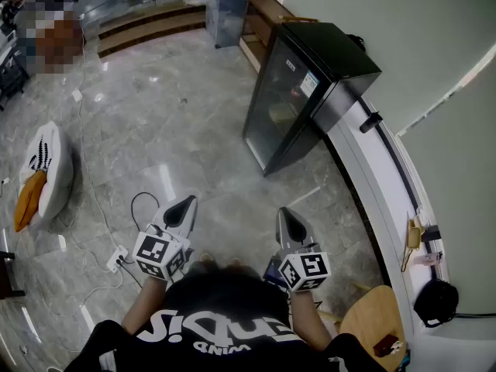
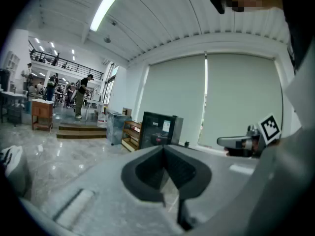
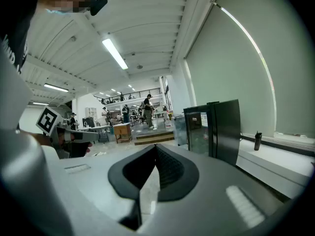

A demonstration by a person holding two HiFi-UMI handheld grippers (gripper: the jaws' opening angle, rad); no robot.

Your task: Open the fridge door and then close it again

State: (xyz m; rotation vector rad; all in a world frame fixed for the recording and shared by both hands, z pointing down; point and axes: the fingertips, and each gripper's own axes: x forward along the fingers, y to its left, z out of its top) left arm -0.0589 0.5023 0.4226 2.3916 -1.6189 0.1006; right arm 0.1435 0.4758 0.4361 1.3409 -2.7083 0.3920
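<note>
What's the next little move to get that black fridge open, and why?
Probably step forward toward the fridge, leading with the right gripper, which is nearer it. Its door looks closed, it stands some way ahead across the floor, and both the right and the left gripper are shut, empty and touching nothing.

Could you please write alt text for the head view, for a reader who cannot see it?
Seen from above, a person holds a left tool and a right tool, both shut and empty, pointing toward a black glass-door fridge that stands closed beside the wall across a grey marble floor.
</note>
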